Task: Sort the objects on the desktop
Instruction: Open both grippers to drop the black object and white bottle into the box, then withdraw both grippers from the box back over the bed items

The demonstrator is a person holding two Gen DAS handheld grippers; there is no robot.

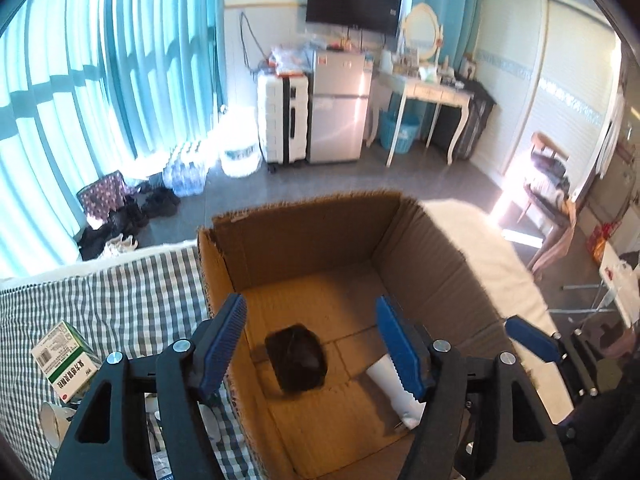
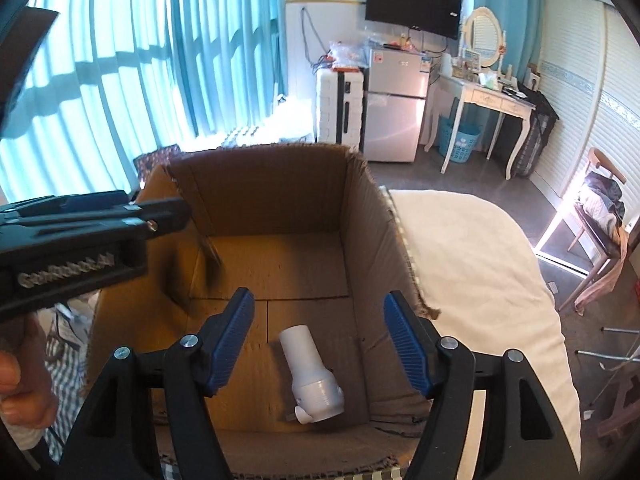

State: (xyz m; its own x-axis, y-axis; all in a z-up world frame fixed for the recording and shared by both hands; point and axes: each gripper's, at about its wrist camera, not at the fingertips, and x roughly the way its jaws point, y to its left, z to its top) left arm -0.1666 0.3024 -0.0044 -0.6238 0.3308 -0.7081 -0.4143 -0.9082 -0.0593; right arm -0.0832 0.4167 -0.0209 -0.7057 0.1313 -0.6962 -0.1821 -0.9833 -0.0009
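Medicine box (image 1: 64, 360) lies on the checked bedcover (image 1: 120, 292), left of the cardboard carton (image 1: 304, 224), with small white items just beside it near the cover's lower left edge. It looks light and stiff; its long flat sides should suit a grip. Left gripper (image 1: 310, 344) hangs spread and empty over the carton, above a dark object (image 1: 296, 356). Right gripper (image 2: 318, 340) is likewise parted, holding nothing, above a white bottle (image 2: 312, 376). Carton walls stand tall, so lifting straight up seems the safest exit.
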